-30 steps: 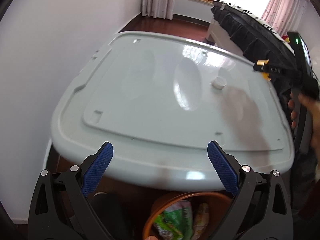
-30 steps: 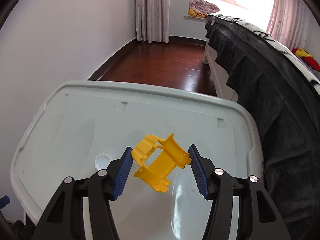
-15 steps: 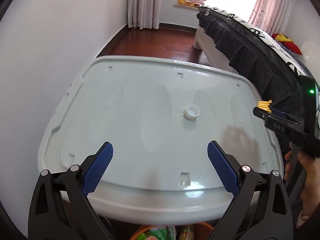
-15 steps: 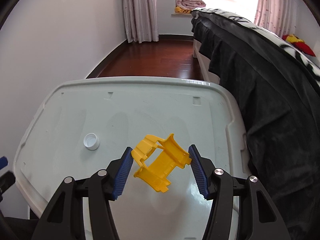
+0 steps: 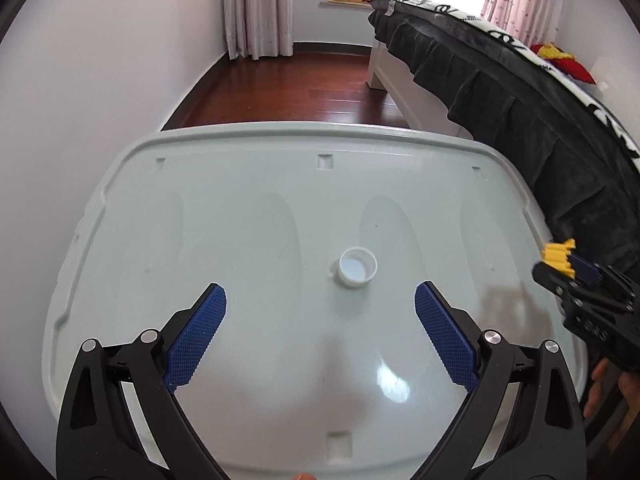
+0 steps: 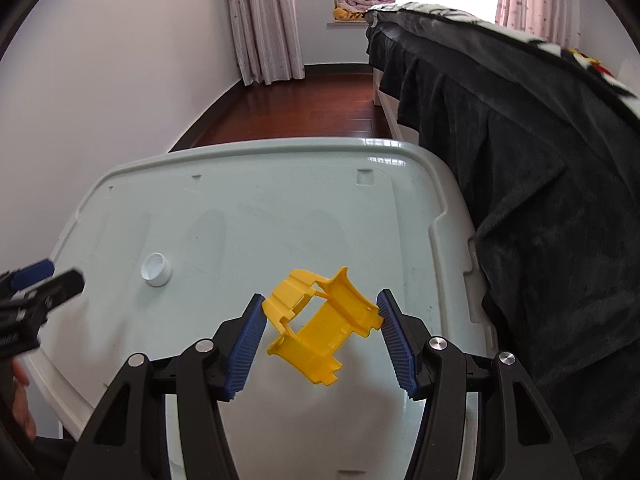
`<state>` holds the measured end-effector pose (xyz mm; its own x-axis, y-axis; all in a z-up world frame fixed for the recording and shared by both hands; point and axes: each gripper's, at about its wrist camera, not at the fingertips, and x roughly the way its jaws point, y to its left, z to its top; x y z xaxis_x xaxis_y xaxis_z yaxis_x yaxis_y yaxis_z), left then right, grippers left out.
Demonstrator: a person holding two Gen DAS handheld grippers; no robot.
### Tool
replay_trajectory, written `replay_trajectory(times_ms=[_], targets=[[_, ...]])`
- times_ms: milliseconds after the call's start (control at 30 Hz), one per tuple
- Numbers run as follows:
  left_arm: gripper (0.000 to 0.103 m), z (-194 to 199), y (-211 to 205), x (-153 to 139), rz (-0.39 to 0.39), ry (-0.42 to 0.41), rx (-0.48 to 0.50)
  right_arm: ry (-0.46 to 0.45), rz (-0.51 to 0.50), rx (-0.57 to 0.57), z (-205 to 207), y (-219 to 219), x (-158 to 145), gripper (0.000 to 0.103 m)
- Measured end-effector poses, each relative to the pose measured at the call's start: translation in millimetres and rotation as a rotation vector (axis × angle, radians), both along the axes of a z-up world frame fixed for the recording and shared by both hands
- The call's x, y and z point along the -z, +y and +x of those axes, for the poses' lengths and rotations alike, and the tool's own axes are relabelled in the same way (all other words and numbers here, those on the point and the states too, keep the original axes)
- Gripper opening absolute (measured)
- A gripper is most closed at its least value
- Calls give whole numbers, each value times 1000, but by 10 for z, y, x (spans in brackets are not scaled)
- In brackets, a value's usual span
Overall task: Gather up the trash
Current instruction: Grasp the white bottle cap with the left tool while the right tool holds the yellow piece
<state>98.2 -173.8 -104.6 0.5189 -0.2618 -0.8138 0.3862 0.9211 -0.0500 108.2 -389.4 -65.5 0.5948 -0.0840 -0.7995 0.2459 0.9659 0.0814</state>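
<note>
Your left gripper point(image 5: 320, 336) has moved in over the lid point(image 5: 240, 220), jaws spread, lined up on the white cap point(image 5: 357, 267). Right gripper point(image 6: 320, 340) stays clamped on 1 yellow plastic piece point(image 6: 320, 324); cap's next.

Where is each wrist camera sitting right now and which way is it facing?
Left wrist: behind the open left gripper, looking down over the grey bin lid at the white bottle cap; right gripper at the right edge.
Right wrist: behind the right gripper, shut on the yellow plastic piece, facing the bed and window; left gripper tip at the left edge.
Shared: lid, cap, bed, curtains.
</note>
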Motion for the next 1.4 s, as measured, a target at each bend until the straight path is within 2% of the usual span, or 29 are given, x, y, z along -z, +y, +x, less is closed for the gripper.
replay_trajectory(times_ms=[200, 500, 867, 900, 967, 1133, 1200, 1267, 1333, 1367, 1400], targets=[[93, 157, -236, 236, 55, 11, 31, 4, 9, 8, -36, -91, 65, 56], [93, 363, -454, 464, 84, 36, 40, -7, 16, 10, -39, -155, 68, 56], [91, 457, -501, 648, 75, 79, 21, -14, 17, 3, -33, -116, 48, 56], [85, 456, -502, 669, 76, 85, 22, -14, 19, 3, -37, -116, 49, 56], [80, 431, -522, 719, 132, 59, 14, -13, 17, 3, -33, -114, 50, 56], [75, 394, -519, 727, 138, 27, 9, -10, 16, 2, -20, -101, 53, 56], [58, 379, -517, 705, 140, 5, 4, -10, 13, 0, -19, -92, 44, 56], [46, 375, -516, 681, 134, -5, 6, -12, 13, 1, -24, -87, 44, 56], [40, 387, -521, 670, 127, -2, 7, -11, 14, 0, -26, -86, 47, 56], [32, 381, -524, 663, 125, -4, 13, -11, 15, 0, -25, -84, 46, 56], [31, 372, -528, 657, 124, -7, 18, -12, 16, -1, -25, -79, 41, 56]])
